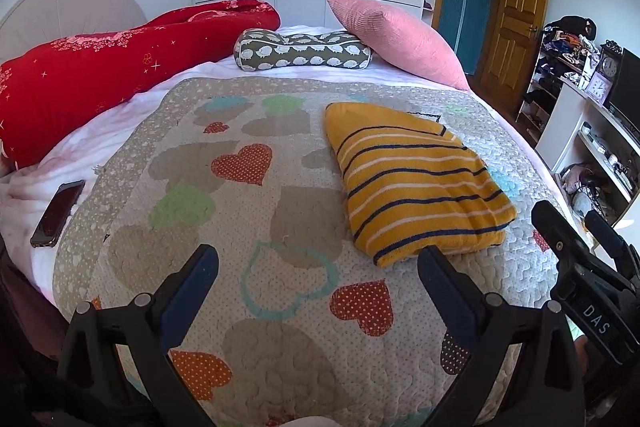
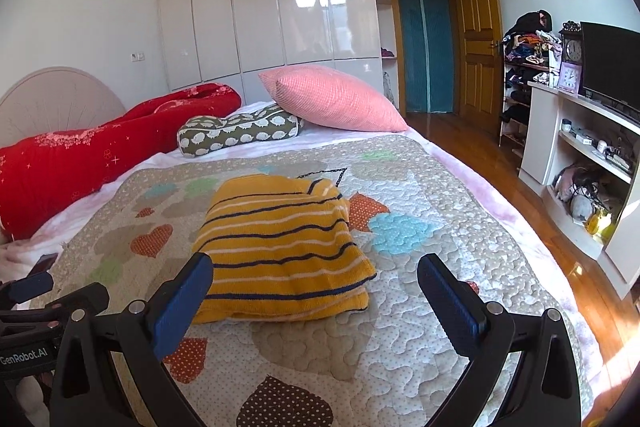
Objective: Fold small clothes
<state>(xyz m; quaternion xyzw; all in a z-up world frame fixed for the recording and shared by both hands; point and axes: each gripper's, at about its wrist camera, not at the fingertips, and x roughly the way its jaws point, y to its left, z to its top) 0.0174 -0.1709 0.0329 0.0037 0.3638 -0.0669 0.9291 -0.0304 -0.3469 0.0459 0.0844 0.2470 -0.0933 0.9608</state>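
1. The yellow striped sweater (image 1: 416, 183) lay on the heart-patterned quilt (image 1: 248, 307) of the bed, already gathered into a thick, roughly rectangular bundle, slightly to the right of the quilt's middle.
2. The left tool (image 1: 318, 269) hovered above the quilt with its jaws spread wide and nothing between them, just short of the bundle's near edge.
3. The right tool (image 2: 316, 277) was likewise wide open and empty, poised over the near edge of the sweater.
4. The folding looked nearly or fully done. Any finishing move would best be a light press along the near fold and a squaring of the loose far corner, which looked a little rumpled, gripping only the knit and not the quilt beneath.
5. The thick knit would likely spring open if released carelessly.
6. A phone (image 1: 58, 213) lay near the bed's left edge, well apart from the sweater.
7. A red bolster (image 1: 100, 75), a patterned neck pillow (image 1: 302, 51) and a pink cushion (image 1: 396, 39) sat at the far end, out of the way.
8. Nothing obstructed the sweater.
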